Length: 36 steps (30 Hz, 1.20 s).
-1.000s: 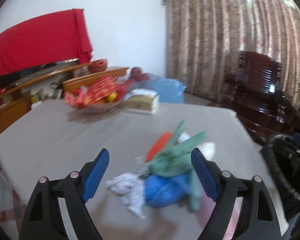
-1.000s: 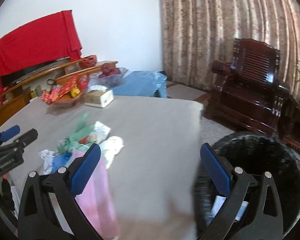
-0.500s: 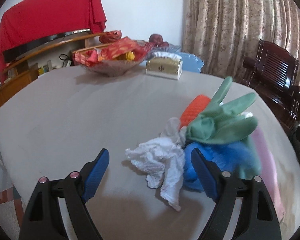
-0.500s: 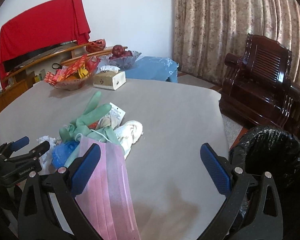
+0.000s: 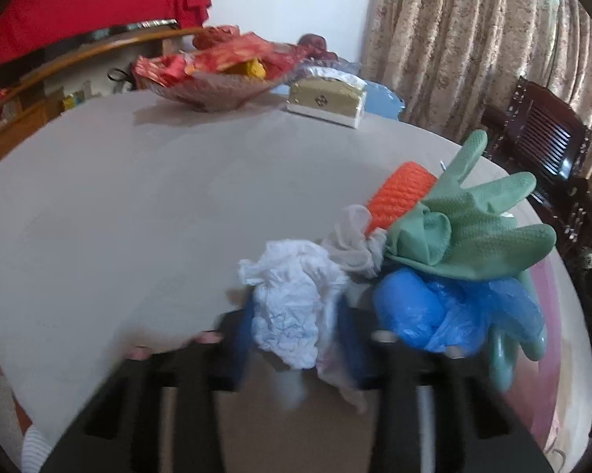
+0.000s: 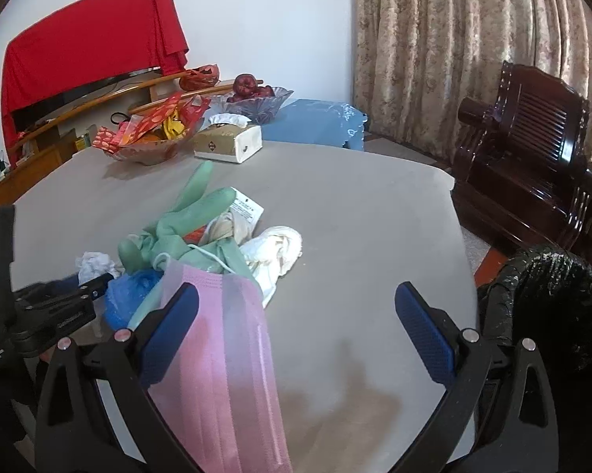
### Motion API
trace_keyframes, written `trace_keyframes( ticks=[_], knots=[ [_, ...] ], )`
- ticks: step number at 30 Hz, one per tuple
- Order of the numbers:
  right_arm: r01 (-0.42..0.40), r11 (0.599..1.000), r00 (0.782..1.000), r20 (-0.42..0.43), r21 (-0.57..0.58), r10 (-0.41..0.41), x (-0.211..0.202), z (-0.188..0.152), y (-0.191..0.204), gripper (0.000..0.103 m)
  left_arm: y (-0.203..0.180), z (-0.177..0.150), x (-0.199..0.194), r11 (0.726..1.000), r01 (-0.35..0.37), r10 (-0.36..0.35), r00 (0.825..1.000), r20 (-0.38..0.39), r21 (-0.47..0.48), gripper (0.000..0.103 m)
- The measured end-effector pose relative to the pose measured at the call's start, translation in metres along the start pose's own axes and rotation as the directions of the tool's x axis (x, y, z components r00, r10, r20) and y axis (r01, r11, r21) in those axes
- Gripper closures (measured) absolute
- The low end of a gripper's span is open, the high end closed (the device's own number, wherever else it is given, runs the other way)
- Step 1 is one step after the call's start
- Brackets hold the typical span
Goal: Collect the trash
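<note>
Grey table [image 5: 146,216]: left gripper [image 5: 296,339] closing (blurred) on crumpled tissue [image 5: 292,299].

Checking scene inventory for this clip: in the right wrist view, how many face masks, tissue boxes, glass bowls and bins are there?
Pink face mask: 1
Tissue box: 1
Glass bowls: 2, one with snacks, one with fruit
Black-lined bin: 1
Total: 5

The table [image 6: 355,213] is plain grey. Near its left edge lie a crumpled white tissue [image 5: 292,307], a green textured glove [image 5: 469,232], a blue plastic bag [image 5: 434,315] and a pink pleated mask [image 6: 225,339]. The far curtain [image 6: 434,39] is beige, floral-patterned.
</note>
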State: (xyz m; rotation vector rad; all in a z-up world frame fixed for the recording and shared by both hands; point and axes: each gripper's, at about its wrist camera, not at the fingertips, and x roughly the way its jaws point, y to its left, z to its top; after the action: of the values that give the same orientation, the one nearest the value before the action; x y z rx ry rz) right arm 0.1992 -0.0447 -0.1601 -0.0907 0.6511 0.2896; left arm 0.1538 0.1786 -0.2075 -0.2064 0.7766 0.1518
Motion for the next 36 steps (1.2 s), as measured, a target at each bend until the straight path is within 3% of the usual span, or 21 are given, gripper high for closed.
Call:
trace_keyframes(
  ticks=[3,9,15,26,36],
  knots=[
    [-0.009,1.0,1.0,0.006,-0.014,0.009,0.0,0.002,0.007,0.006,-0.002,-0.001,-0.005,1.0,0.001,-0.001,1.0,0.015,0.009,0.082],
    [-0.037,0.999,0.999,0.017,-0.03,0.038,0.0,0.01,0.019,0.01,0.008,0.009,-0.025,1.0,-0.015,0.017,0.998,0.068,-0.025,0.084],
    [-0.09,0.994,0.996,0.015,-0.062,0.091,0.004,0.02,0.042,0.02,0.019,0.024,-0.043,0.998,-0.063,0.064,0.991,0.114,-0.014,0.084],
    [-0.203,0.971,0.979,-0.02,-0.129,0.203,0.028,0.036,0.108,0.036,0.046,0.029,-0.049,0.993,-0.119,0.121,0.984,0.128,-0.029,0.084],
    [-0.13,0.986,0.991,-0.034,-0.109,0.126,0.053,0.045,0.104,0.036,0.048,0.026,-0.045,0.994,-0.106,0.108,0.986,0.129,-0.023,0.084]
  ],
)
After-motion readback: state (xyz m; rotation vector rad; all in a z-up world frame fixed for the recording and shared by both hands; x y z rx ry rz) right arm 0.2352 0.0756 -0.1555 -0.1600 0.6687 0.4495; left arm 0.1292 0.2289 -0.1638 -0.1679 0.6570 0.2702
